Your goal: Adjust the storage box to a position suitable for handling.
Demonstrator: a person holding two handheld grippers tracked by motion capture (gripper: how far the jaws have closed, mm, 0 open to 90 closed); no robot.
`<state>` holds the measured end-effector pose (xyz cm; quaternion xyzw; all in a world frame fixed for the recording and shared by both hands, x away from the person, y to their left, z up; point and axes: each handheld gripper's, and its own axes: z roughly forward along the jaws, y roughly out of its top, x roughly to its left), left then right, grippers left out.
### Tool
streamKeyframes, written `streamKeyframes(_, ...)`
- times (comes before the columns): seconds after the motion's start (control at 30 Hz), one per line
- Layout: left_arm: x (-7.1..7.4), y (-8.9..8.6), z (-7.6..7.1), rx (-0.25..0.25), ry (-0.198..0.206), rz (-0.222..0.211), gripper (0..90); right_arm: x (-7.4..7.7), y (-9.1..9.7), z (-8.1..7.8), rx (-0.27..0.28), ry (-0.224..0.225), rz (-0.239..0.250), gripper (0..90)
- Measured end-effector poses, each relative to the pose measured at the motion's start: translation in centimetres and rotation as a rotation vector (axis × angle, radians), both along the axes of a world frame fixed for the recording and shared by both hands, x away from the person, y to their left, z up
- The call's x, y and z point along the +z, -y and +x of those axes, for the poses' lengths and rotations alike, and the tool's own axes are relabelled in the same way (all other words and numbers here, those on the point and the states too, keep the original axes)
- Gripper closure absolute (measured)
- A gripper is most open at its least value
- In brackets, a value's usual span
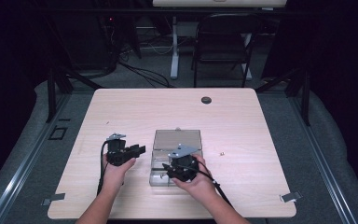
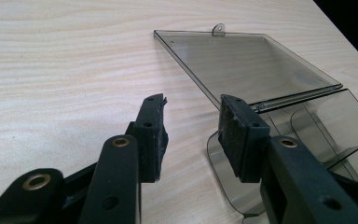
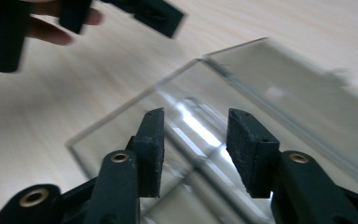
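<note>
My left gripper [image 1: 140,150] is released, nothing between its pads; the clear plastic box [image 1: 177,156] lies just right of it, lid flat. My right gripper [image 3: 193,144] is also released, holding nothing, above the box's compartments.

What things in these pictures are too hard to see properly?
- Inside of the clear box: in the high view the right gripper and hand cover most of it; the right gripper view is blurred.
- Tiny speck on the table: too small in the high view to tell what it is.
- Dark round spot: too small to identify.
- Left gripper: empty, open.
</note>
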<state>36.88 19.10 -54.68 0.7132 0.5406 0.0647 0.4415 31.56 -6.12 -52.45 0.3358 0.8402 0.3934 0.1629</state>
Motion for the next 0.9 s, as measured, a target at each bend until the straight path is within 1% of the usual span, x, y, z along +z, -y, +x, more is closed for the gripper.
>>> streamKeyframes(0.07, 0.0, -0.1, 0.1, 0.004, -0.002, -0.003, 60.9, 0.3, 1.5, 0.4, -0.022, 0.022, 0.006, 51.2)
streamKeyframes(0.13, -0.1, -0.1, 0.1, 0.006, -0.006, -0.004, 61.0, 0.6, 3.1, 0.7, -0.055, 0.025, 0.028, 49.2)
streamKeyframes(0.17, -0.1, -0.1, 0.1, 0.007, -0.006, -0.004, 60.9, 0.7, 4.1, 0.9, -0.081, 0.024, 0.053, 47.1)
streamKeyframes(0.23, 0.0, 0.0, 0.0, 0.007, -0.001, -0.004, 60.9, 0.7, 5.5, 1.2, -0.113, 0.012, 0.077, 45.2)
streamKeyframes(0.27, 0.0, 0.0, 0.0, 0.004, 0.000, -0.002, 60.9, 0.7, 6.2, 1.4, -0.127, 0.002, 0.076, 44.4)
streamKeyframes(0.3, 0.0, 0.0, 0.0, 0.003, -0.001, 0.000, 60.8, 0.7, 6.9, 1.5, -0.145, 0.003, 0.068, 44.4)
streamKeyframes(0.33, 0.0, 0.0, 0.0, 0.004, 0.000, 0.000, 60.9, 0.6, 7.4, 1.6, -0.164, 0.005, 0.070, 44.4)
streamKeyframes(0.43, 0.0, 0.0, 0.0, 0.005, -0.003, -0.003, 60.7, 0.7, 9.6, 2.2, -0.225, 0.025, 0.041, 44.6)
streamKeyframes(0.5, -0.1, -0.1, 0.1, 0.008, -0.002, -0.004, 60.7, 0.6, 10.8, 2.6, -0.264, 0.013, 0.073, 45.5)
streamKeyframes(0.53, -0.1, -0.1, 0.1, 0.007, -0.004, -0.004, 60.7, 0.5, 11.3, 2.9, -0.288, 0.007, 0.078, 45.7)
streamKeyframes(0.57, 0.0, -0.1, 0.1, 0.007, -0.003, -0.004, 60.7, 0.5, 11.8, 3.0, -0.305, 0.001, 0.071, 46.1)
streamKeyframes(0.63, 0.0, -0.1, 0.0, 0.009, -0.001, -0.004, 60.7, 0.3, 12.6, 3.2, -0.337, 0.003, 0.061, 48.2)
streamKeyframes(0.73, 0.0, 0.0, 0.0, 0.009, 0.003, -0.006, 60.8, -0.1, 13.3, 3.5, -0.377, -0.006, 0.051, 52.6)
streamKeyframes(0.77, 0.0, 0.0, 0.0, 0.008, 0.005, -0.005, 60.8, -0.3, 13.6, 3.6, -0.398, -0.006, 0.047, 53.1)
streamKeyframes(0.8, 0.1, 0.0, 0.0, 0.008, 0.008, -0.001, 60.8, -0.4, 13.8, 3.6, -0.411, -0.006, 0.043, 53.8)
streamKeyframes(0.9, 0.0, 0.0, 0.0, 0.007, 0.007, 0.003, 60.8, -0.5, 14.5, 3.8, -0.431, -0.007, 0.050, 55.9)
